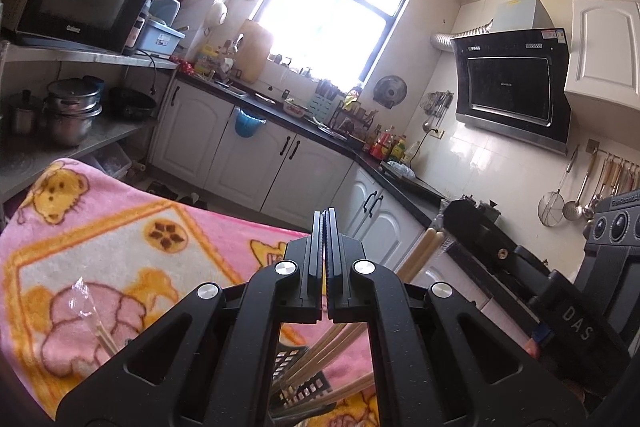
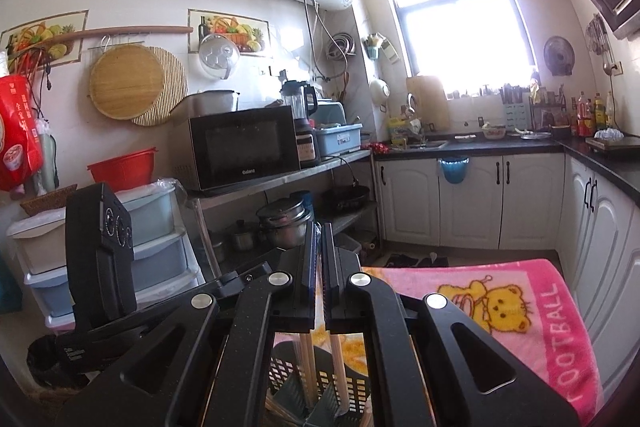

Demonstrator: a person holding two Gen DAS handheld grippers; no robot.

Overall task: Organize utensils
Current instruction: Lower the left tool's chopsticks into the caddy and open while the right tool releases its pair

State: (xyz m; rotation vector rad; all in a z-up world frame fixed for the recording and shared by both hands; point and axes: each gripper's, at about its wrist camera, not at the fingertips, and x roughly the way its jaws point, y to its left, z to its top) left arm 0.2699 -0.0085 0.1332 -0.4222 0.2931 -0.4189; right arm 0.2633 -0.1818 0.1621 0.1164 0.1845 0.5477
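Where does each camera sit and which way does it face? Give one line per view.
Left wrist: on the shut left gripper, facing the window and range hood; the right gripper shows.
Right wrist: on the shut right gripper, facing the microwave and cabinets; the left device shows.
Shared: pink blanket, black basket, chopsticks.

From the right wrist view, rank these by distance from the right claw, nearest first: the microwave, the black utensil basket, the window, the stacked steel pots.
1. Black utensil basket: directly below the right claw, on the pink blanket.
2. Stacked steel pots: on the lower shelf, just left of the fingertips.
3. Microwave: upper shelf, left.
4. Window: far wall, upper right.
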